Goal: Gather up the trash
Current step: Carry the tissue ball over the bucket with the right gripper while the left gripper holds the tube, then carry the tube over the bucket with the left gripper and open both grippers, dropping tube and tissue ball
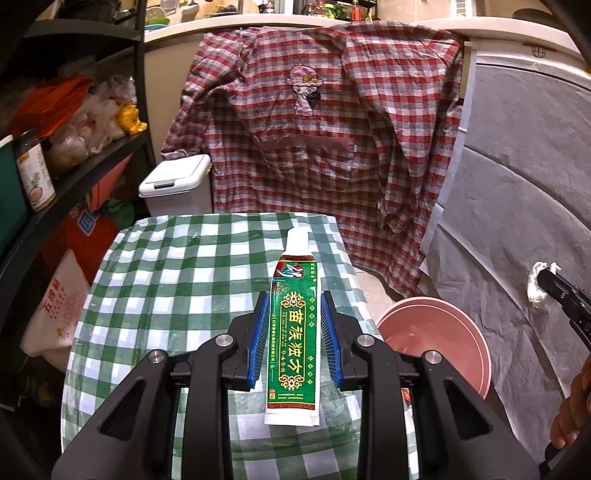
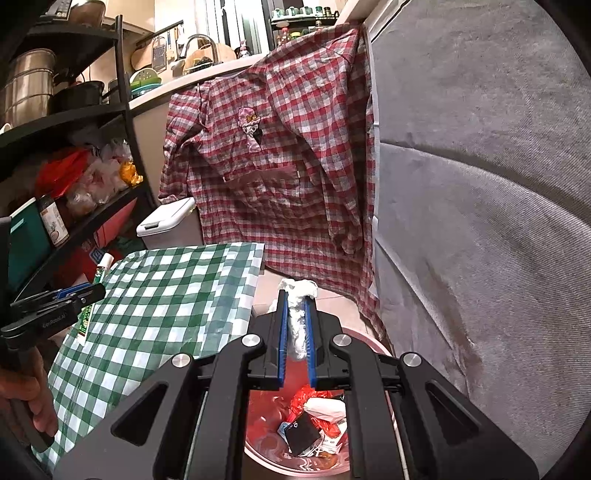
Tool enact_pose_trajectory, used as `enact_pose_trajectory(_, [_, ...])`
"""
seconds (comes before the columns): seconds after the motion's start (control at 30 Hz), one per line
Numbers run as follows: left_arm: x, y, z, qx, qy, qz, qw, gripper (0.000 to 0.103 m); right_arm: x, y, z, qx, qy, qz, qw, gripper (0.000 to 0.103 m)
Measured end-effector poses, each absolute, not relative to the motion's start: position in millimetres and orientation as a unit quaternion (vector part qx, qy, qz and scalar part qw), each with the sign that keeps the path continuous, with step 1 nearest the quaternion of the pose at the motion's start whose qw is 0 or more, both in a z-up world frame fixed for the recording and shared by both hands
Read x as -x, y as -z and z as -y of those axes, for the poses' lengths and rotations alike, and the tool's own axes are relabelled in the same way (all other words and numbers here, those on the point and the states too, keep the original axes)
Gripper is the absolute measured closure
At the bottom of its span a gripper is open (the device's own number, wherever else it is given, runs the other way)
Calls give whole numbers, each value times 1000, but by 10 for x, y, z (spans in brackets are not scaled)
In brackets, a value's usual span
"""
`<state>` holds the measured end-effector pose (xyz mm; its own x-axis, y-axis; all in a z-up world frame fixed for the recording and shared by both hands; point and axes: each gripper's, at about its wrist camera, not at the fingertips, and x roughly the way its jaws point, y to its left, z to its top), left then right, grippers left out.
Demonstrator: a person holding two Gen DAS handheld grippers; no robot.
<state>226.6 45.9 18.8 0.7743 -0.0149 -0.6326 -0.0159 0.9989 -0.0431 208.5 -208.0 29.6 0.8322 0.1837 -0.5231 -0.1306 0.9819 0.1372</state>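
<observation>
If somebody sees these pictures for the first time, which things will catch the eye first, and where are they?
First, the green printed tube with a white cap, clamped upright in the left claw above the green-and-white checked tablecloth. Next, the crumpled white paper wad pinched in the right claw over the pink round basin holding wrappers. Behind both hangs a large red checked shirt.

A red-and-white checked shirt [image 1: 317, 140] hangs off a pale counter [image 1: 177, 31], beside black metal shelving [image 1: 136, 74] and grey upholstery [image 2: 480, 184].
</observation>
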Motion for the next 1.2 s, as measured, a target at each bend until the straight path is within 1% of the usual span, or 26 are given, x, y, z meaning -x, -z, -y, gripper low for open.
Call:
enact_pose_trajectory(0.17, [-2295,-104,-326,30,29,-344,938,75,-2100,-274,2063,-44,-82,-283,954,94])
enact_pose_trajectory(0.57, [-2361,155,318,19,120,-368,922,75,-2206,-138,2154,-38,-67,-316,946,94])
enact_pose_trajectory(0.6, [-2364,161,359,19,125,-368,921,75,-2213,-126,2159,-37,-68,-318,945,91])
enact_pose_trajectory(0.67, [-2373,156,476,21,143,-364,920,74,-2244,-83,2179,-40,-72,-330,940,89])
enact_pose_trajectory(0.7, [-2374,147,514,21,148,-362,920,67,-2260,-54,2191,-41,-70,-337,938,83])
enact_pose_trajectory(0.73, [-2363,127,557,22,154,-358,921,60,-2268,-35,2210,-43,-66,-340,937,80])
enact_pose_trajectory(0.77, [-2346,106,583,22,160,-352,922,60,-2272,-25,2228,-45,-64,-341,937,76])
enact_pose_trajectory(1.17, [-2165,-36,493,10,158,-335,929,60,-2240,-68,2278,-54,-66,-336,938,75])
enact_pose_trajectory(1.2, [-2136,-58,473,10,156,-332,930,60,-2222,-79,2266,-53,-66,-335,938,73])
